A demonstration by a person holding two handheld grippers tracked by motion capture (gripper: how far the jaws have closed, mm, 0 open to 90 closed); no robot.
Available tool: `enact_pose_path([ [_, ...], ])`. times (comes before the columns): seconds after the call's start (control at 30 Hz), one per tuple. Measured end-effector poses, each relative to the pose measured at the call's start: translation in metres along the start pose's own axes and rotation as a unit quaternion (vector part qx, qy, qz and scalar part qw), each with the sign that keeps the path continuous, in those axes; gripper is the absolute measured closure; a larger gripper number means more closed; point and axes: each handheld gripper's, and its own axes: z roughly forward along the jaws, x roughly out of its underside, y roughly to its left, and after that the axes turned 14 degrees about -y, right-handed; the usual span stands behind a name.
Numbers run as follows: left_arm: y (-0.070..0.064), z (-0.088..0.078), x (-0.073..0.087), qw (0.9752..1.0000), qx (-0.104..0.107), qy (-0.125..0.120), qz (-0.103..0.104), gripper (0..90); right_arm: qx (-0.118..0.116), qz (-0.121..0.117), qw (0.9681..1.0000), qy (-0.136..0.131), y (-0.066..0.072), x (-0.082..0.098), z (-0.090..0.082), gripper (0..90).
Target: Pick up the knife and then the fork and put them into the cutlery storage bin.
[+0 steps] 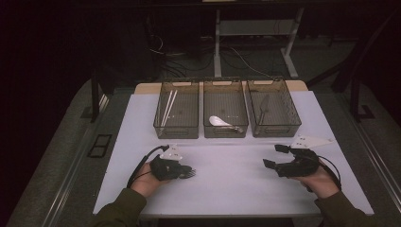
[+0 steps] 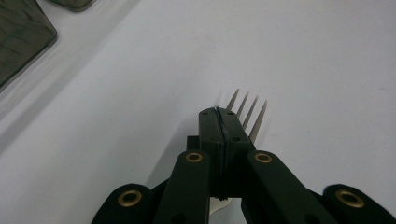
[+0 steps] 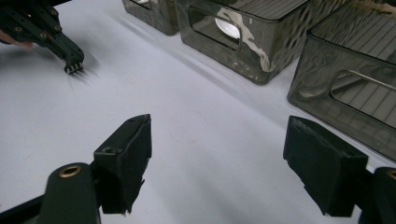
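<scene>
Left gripper view: fingers point(image 2: 224, 122) pinch a fork point(image 2: 247, 114), tines poking beyond them; right gripper point(image 3: 217, 163) fingers spread, empty.

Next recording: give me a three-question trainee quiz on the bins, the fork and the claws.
1. True or false: the left claw is shut on a fork.
2. Which bin holds the white spoon: A left, B middle, C right?
3. Fill in: the right claw is ____, with nothing between its jaws.

Key: 1 true. 2 B, the middle bin. 3 open.
</scene>
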Motion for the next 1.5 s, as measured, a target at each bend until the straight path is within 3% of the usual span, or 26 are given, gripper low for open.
enact_pose_path([
  [0.13,0.0,-0.003,0.0,1.0,0.002,-0.006,-0.001,88.6,-0.001,0.001,1.0,-0.002,0.001,0.0,0.0,23.3],
  [0.27,-0.001,-0.019,0.0,0.9997,0.0,-0.024,0.002,80.9,-0.005,0.0,1.0,0.0,0.002,0.001,0.0,23.3],
  [0.33,-0.001,-0.029,0.003,0.9997,-0.005,-0.02,0.01,76.5,-0.008,-0.002,1.0,0.003,0.003,0.002,0.0,23.4],
  [0.53,0.009,-0.045,0.022,0.9999,-0.008,0.009,0.006,68.8,-0.016,-0.004,0.9998,0.01,0.007,0.006,0.0,23.4],
  [0.63,0.015,-0.047,0.031,0.9997,0.005,0.023,0.002,69.0,-0.021,-0.005,0.9997,0.012,0.008,0.008,0.0,23.4],
  [0.7,0.017,-0.047,0.033,0.9998,0.008,0.018,-0.003,70.1,-0.022,-0.005,0.9997,0.012,0.009,0.008,0.0,23.4],
  [0.87,0.017,-0.046,0.033,0.9996,0.011,0.02,0.016,77.9,-0.024,-0.005,0.9996,0.011,0.008,0.008,0.0,23.4],
  [1.17,0.01,-0.038,0.026,0.9992,0.01,0.03,0.024,84.7,-0.026,0.0,0.9996,0.014,0.008,0.007,0.001,23.4],
  [1.27,0.01,-0.037,0.023,0.9996,0.0,0.024,0.016,84.7,-0.031,0.008,0.9993,0.022,0.009,0.007,0.002,20.7],
  [1.5,0.006,-0.039,0.001,0.9989,-0.03,-0.036,-0.003,84.7,-0.05,0.027,0.9978,0.032,0.018,0.003,0.015,21.0],
])
